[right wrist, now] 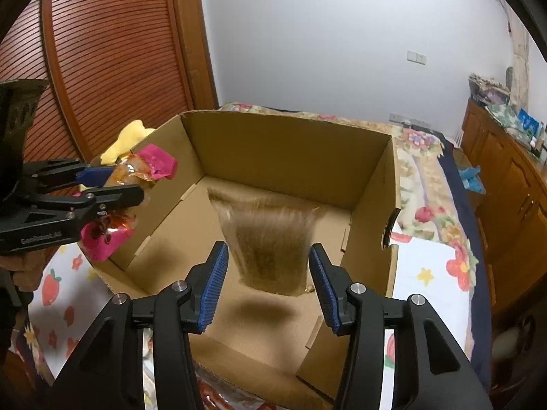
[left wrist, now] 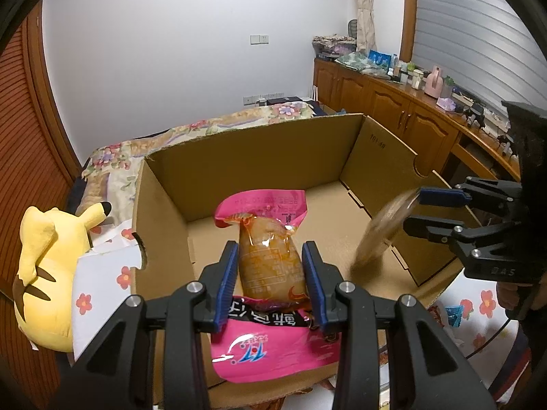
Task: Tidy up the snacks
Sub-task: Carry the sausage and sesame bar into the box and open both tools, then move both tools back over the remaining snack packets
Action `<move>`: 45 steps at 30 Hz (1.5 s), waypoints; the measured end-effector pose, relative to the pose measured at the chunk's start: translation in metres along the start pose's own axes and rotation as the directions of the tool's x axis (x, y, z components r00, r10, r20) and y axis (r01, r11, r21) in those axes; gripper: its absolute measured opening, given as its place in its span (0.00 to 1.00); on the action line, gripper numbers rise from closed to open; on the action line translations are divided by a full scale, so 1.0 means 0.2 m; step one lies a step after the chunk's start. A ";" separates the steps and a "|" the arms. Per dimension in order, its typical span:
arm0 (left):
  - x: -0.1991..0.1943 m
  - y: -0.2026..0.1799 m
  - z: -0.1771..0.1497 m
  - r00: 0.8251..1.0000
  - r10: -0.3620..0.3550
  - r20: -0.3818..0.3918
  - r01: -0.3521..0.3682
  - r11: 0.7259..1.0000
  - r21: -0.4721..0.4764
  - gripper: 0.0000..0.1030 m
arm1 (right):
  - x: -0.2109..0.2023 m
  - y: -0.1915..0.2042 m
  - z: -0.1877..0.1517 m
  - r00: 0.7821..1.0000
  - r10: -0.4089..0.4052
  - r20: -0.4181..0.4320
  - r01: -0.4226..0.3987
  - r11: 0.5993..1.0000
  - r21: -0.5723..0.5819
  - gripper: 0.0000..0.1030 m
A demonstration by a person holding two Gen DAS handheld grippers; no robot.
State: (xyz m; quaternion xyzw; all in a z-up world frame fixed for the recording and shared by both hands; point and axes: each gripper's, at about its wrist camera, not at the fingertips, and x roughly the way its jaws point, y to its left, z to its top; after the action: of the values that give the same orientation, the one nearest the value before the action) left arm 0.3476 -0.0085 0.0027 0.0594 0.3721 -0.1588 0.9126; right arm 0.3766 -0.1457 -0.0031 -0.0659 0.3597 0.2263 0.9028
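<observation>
An open cardboard box [left wrist: 246, 157] stands on the bed. Over its near edge, my left gripper [left wrist: 270, 273] is shut on a pink snack pack [left wrist: 270, 259] with orange-brown contents, pads pressing both sides. The right wrist view shows the same left gripper [right wrist: 126, 184] with the pink pack [right wrist: 150, 167] at the box's [right wrist: 290, 150] left wall. My right gripper [right wrist: 268, 273] is open above the box. A brown snack bag [right wrist: 270, 235], motion-blurred, is in the air just beyond its pads, touching neither. From the left wrist view, the right gripper [left wrist: 415, 210] hangs over the right wall beside the blurred bag [left wrist: 379, 235].
A yellow plush toy [left wrist: 51, 273] lies left of the box on the floral bed sheet [right wrist: 430, 273]. More snack packs [right wrist: 218, 399] lie under the grippers at the near edge. Wooden cabinets [left wrist: 393, 109] with clutter line the right wall; a slatted wooden door [right wrist: 112, 51] stands at the left.
</observation>
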 end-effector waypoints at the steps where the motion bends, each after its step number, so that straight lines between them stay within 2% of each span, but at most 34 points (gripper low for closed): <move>1: 0.01 0.00 0.00 1.000 0.000 -0.002 0.000 1.000 0.001 0.36 | -0.01 0.00 0.00 1.000 0.003 0.003 -0.003 1.000 0.000 0.49; 13: 0.11 -0.02 0.01 0.999 0.014 -0.049 -0.014 1.000 0.002 0.39 | -0.07 0.01 -0.04 1.000 0.017 0.021 -0.018 1.000 0.009 0.52; 19: 0.08 -0.03 0.01 0.999 0.023 -0.033 -0.023 1.000 0.001 0.40 | -0.13 0.02 -0.04 0.999 0.016 0.037 -0.016 1.000 0.008 0.53; 25: -0.03 -0.05 -0.02 1.000 0.021 -0.006 -0.021 1.000 0.009 0.40 | -0.21 0.05 -0.06 0.998 0.016 0.059 -0.016 1.000 0.007 0.54; 33: -0.28 -0.15 -0.11 0.998 0.006 0.059 -0.009 0.999 0.038 0.43 | -0.40 0.13 -0.13 0.995 0.005 0.099 -0.006 1.000 0.013 0.57; 40: -0.46 -0.21 -0.27 0.996 -0.028 0.085 0.023 0.998 0.055 0.46 | -0.51 0.19 -0.28 0.994 -0.001 0.105 -0.003 0.999 0.038 0.59; 45: -0.50 -0.26 -0.41 0.996 -0.040 0.075 0.036 0.998 0.058 0.47 | -0.53 0.22 -0.41 0.996 0.000 0.088 -0.007 0.997 0.072 0.61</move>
State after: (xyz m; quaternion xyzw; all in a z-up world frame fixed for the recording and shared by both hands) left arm 0.2090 -0.0137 0.0139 0.0721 0.3333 -0.1887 0.9209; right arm 0.2372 -0.1678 0.0106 -0.0225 0.3277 0.2173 0.9192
